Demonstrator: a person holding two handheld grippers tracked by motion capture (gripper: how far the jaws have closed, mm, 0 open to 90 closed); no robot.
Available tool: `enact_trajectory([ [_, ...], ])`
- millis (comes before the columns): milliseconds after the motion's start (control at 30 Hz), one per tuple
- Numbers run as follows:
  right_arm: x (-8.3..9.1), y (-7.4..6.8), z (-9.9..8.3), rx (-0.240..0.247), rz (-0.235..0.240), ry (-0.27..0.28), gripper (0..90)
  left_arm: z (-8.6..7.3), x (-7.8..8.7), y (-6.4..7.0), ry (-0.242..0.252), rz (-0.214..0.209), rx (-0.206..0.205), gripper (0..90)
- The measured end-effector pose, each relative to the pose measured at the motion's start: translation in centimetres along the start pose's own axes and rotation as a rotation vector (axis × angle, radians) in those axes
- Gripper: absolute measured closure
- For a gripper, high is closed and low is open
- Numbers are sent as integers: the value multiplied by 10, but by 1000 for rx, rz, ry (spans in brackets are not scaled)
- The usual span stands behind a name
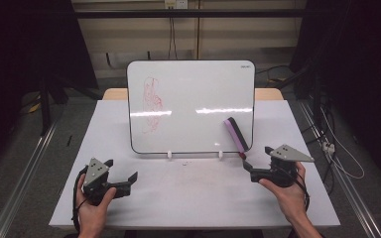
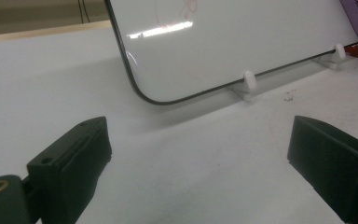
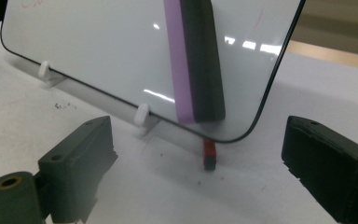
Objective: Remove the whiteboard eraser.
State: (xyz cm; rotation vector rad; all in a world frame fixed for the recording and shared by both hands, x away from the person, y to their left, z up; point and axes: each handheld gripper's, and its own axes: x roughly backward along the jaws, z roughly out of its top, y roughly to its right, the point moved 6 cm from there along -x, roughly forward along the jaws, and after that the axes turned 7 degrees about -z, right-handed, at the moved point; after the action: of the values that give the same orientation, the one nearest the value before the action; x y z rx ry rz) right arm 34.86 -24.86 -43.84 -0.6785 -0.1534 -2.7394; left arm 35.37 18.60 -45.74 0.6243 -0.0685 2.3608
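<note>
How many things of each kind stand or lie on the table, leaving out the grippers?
Whiteboard: 1
Eraser, leaning on the board: 1
Red marker, partly hidden at the board's foot: 1
White support clips: 2
Total: 5

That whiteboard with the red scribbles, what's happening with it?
A person holds a gripper in each hand at a white table. The whiteboard stands tilted on white clips, with red scribbles on its left part. A purple and black eraser sticks to its lower right corner. The right gripper is open and points at the eraser without touching it. The left gripper is open too, holding nothing.
</note>
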Motion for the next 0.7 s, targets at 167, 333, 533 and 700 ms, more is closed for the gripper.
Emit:
enact_trajectory([
  [167, -8, 1, 17, 34, 3, 2, 128, 0, 0, -3, 5, 5, 10, 55],
  [333, -25, -1, 24, 85, -23, -35, 187, -1, -2, -2, -5, -2, 11, 55],
  [533, -38, -10, 26, 130, -42, -57, 273, -1, -2, -2, -9, -5, 8, 55],
  [700, -44, -11, 19, 164, -87, -77, 359, -1, -2, -1, -9, -7, 7, 55],
])
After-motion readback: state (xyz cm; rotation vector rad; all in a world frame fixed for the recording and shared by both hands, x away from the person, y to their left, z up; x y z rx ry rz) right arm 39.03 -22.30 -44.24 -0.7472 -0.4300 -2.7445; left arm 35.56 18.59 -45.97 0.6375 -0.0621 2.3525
